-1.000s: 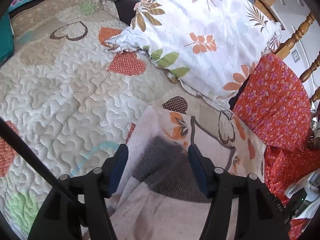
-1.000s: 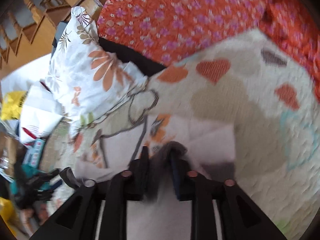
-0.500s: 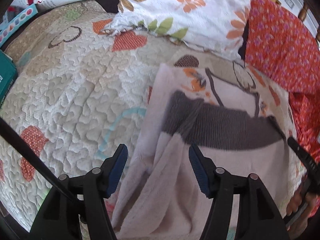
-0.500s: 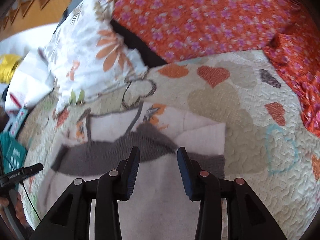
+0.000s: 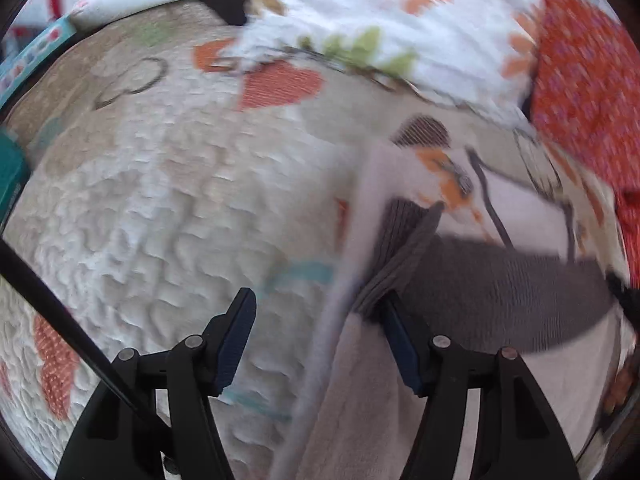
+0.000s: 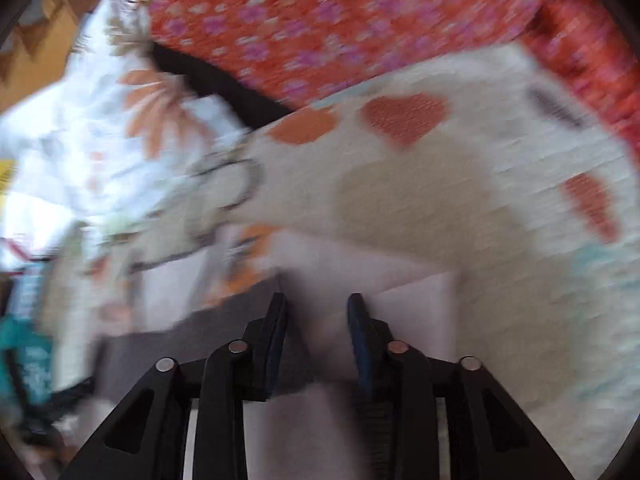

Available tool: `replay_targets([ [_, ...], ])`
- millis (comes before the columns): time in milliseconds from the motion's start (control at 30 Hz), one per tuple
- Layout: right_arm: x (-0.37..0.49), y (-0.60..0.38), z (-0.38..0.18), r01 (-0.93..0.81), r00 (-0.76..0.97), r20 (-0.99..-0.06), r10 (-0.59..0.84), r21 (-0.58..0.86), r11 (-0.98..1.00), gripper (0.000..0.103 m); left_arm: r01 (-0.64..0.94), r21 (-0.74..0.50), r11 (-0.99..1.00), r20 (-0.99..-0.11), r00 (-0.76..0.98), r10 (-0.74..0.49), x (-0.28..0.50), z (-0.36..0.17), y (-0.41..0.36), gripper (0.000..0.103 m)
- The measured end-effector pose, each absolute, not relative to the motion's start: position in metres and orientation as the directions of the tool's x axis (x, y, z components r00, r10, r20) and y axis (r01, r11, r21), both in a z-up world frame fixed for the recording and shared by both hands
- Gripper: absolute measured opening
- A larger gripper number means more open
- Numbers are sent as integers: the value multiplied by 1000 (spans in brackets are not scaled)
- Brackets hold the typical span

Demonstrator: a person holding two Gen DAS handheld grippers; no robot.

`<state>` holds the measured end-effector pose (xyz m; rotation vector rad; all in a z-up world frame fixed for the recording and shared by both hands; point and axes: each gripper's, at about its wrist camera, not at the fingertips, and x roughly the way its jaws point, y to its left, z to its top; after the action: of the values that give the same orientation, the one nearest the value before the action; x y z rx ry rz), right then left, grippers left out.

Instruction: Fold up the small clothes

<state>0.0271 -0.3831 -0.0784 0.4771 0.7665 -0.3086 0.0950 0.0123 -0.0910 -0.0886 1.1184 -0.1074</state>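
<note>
Both tongs dropped: garment (image 5: 500,288) edge betw. wide left tongs (image 5: 316,312), right tongs (image 6: 316,308) closing round it.

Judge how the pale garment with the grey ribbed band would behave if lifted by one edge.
The pale garment would likely droop: it already lies creased on the quilt. Probably light, being thin cloth. Its grey ribbed band bunches by one finger, so it may stretch.
</note>
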Motion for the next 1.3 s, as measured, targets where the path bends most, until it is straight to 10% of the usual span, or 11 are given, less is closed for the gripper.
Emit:
replay_targets([
  [100,16,-392,-76,473,677,-728,-109,316,822,37,-162,-105,981,-889,458,-20,102,-86,51,63],
  [267,-13,-386,-51,467,706,-699,-114,340,816,42,-255,-335,907,-889,406,-214,88,-89,97,63],
  [800,-114,-306,-88,303,559,-823,-97,95,948,46,285,-226,931,-900,304,-312,-14,-93,63,72],
  [967,-127,-319,-88,306,577,-816,17,236,922,8,274,-144,951,-922,311,-230,-15,-87,64,6],
  [1300,-153,-331,-88,394,492,-868,-60,161,905,9,96,-57,994,-904,418,-92,-11,-68,95,13],
])
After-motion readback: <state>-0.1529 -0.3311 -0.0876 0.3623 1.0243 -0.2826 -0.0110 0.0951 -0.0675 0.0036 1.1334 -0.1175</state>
